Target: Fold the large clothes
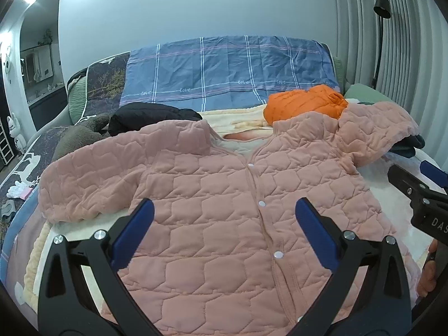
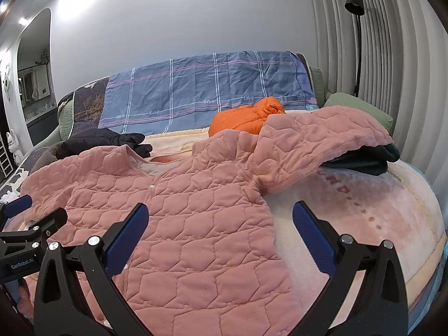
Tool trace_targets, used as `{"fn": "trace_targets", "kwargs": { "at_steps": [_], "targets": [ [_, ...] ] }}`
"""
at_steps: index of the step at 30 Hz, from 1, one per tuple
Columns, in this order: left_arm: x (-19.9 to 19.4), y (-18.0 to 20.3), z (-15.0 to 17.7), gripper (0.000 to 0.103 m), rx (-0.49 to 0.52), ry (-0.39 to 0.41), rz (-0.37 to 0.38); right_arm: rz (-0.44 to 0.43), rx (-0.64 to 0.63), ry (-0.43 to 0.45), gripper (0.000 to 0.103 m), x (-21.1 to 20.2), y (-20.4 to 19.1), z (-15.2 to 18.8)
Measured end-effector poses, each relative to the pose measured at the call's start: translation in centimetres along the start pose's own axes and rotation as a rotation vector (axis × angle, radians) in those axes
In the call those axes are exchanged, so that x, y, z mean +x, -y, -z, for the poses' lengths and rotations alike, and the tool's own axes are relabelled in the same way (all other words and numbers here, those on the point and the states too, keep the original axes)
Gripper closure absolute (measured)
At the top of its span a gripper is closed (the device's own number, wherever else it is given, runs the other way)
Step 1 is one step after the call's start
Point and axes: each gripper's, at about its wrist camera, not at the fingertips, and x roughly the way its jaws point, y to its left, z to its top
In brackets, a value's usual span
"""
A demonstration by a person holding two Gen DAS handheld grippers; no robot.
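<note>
A pink quilted jacket [image 1: 212, 196] lies spread front-up on the bed, snaps closed, both sleeves stretched out sideways. It also shows in the right wrist view [image 2: 179, 210]. My left gripper [image 1: 224, 212] is open and empty, hovering over the jacket's lower front. My right gripper [image 2: 221, 218] is open and empty above the jacket's right side edge. The right sleeve [image 2: 322, 142] drapes over a dark garment [image 2: 364, 159]. Each gripper shows at the edge of the other's view, the right one [image 1: 420, 193] and the left one [image 2: 25, 221].
An orange jacket [image 1: 305, 103] and a black jacket [image 1: 151, 117] lie beyond the collar. A grey fleece [image 1: 81, 137] is at the left. A cream and pink blanket [image 2: 364, 210] covers the bed. A blue plaid sheet [image 1: 224, 70] drapes the headboard. A floor lamp [image 1: 380, 28] stands at the right.
</note>
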Motion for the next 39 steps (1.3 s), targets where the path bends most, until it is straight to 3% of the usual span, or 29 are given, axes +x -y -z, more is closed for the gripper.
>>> {"fn": "trace_targets", "kwargs": {
  "at_steps": [22,39],
  "targets": [
    [-0.16,0.57,0.83,0.002,0.049,-0.001,0.018,-0.001,-0.007,0.001,0.001,-0.04,-0.28,0.2],
    [0.2,0.06,0.82,0.002,0.023,-0.018,0.025,0.0,-0.011,-0.001,0.001,-0.1,-0.38,0.28]
  ]
}}
